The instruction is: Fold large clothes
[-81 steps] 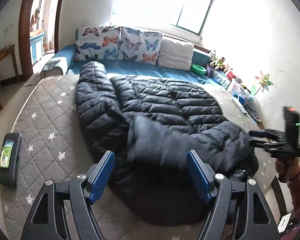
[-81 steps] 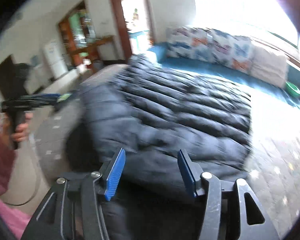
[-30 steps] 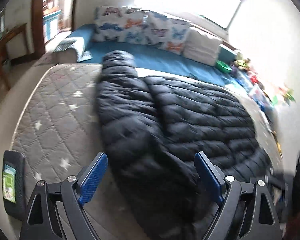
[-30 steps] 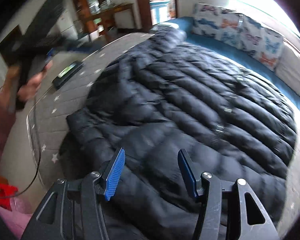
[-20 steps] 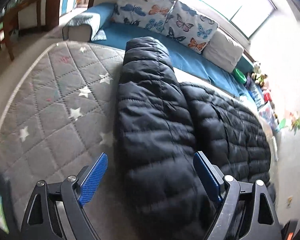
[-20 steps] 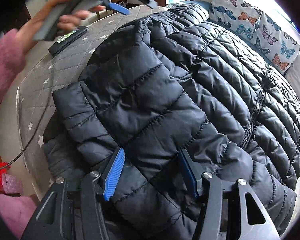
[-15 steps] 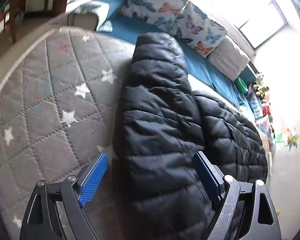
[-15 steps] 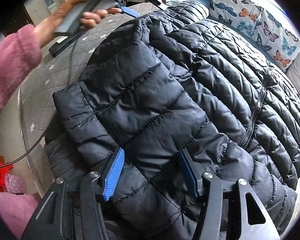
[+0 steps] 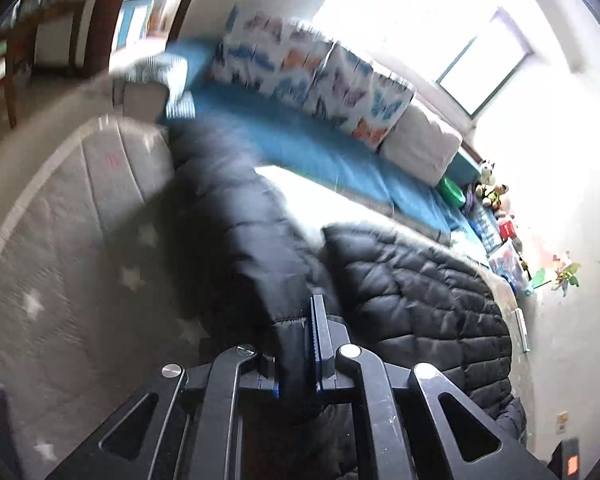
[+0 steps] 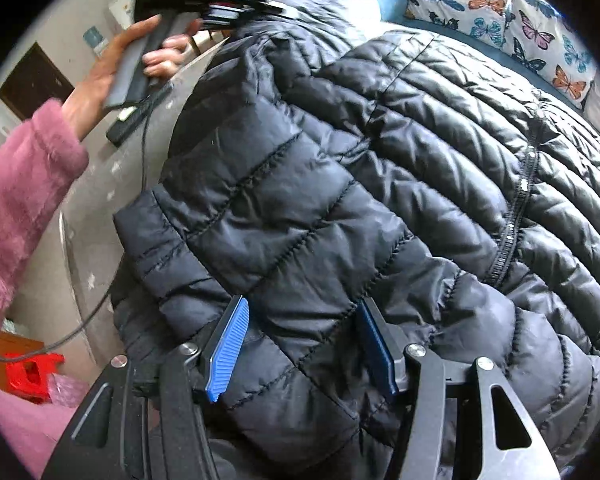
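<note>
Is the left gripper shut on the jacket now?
Yes. The left gripper is shut on the jacket; its blue pads pinch a fabric edge.

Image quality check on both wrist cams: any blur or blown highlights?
Left wrist: heavy motion blur on the jacket and pillows; window blown out white. Right wrist: jacket sharp and evenly lit, only the left gripper in the hand is smeared.

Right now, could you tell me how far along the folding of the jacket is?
Early. One sleeve already lies folded across the black puffer jacket. The left gripper is shut on the other sleeve, lifting it; the right gripper is open over the fabric. The body is not yet folded.
</note>
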`<move>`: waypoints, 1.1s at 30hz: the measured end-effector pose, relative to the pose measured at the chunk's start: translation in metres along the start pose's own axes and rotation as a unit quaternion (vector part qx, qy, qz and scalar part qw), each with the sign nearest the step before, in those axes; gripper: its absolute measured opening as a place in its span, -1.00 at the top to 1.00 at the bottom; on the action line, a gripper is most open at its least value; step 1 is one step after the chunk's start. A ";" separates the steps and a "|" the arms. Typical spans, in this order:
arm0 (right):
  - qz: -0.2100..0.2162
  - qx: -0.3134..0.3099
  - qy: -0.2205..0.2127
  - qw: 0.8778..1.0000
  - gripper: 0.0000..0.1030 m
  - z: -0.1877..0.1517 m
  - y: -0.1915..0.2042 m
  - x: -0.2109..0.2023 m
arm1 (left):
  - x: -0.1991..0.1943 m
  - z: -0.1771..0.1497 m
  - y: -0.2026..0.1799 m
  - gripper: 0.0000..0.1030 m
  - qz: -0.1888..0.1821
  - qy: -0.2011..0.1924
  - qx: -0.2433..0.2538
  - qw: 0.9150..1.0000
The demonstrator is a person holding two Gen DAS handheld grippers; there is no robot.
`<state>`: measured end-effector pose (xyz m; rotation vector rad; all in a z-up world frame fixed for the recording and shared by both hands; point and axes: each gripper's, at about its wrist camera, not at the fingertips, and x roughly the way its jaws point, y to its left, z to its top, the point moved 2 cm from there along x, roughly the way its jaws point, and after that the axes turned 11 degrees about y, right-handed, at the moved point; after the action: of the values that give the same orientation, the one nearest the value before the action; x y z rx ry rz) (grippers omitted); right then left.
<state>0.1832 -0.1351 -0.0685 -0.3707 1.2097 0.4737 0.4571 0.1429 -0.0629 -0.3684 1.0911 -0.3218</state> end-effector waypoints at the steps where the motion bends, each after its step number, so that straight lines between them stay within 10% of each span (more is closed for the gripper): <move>1: -0.003 0.003 -0.006 1.000 -0.20 -0.001 -0.002 -0.004 | -0.014 -0.002 -0.007 0.81 0.002 -0.015 0.010 1.000; 11: -0.028 0.045 -0.109 0.993 -0.20 -0.043 -0.023 -0.083 | -0.140 -0.082 -0.120 0.82 0.030 -0.140 0.161 0.976; 21: -0.070 0.125 -0.194 0.970 -0.20 -0.114 -0.062 -0.135 | -0.069 -0.254 -0.318 0.78 0.046 -0.075 0.447 0.890; 28: -0.085 0.192 -0.192 0.959 -0.20 -0.159 -0.101 -0.139 | 0.033 -0.354 -0.336 0.06 0.076 0.030 0.519 0.851; 33: -0.081 0.213 -0.192 0.955 -0.20 -0.174 -0.115 -0.137 | 0.021 -0.360 -0.341 -0.50 0.050 0.011 0.518 0.854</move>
<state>0.0675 -0.3421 0.0090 -0.0018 0.8615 0.1233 0.1168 -0.2187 -0.0775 0.6589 0.8114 -0.7641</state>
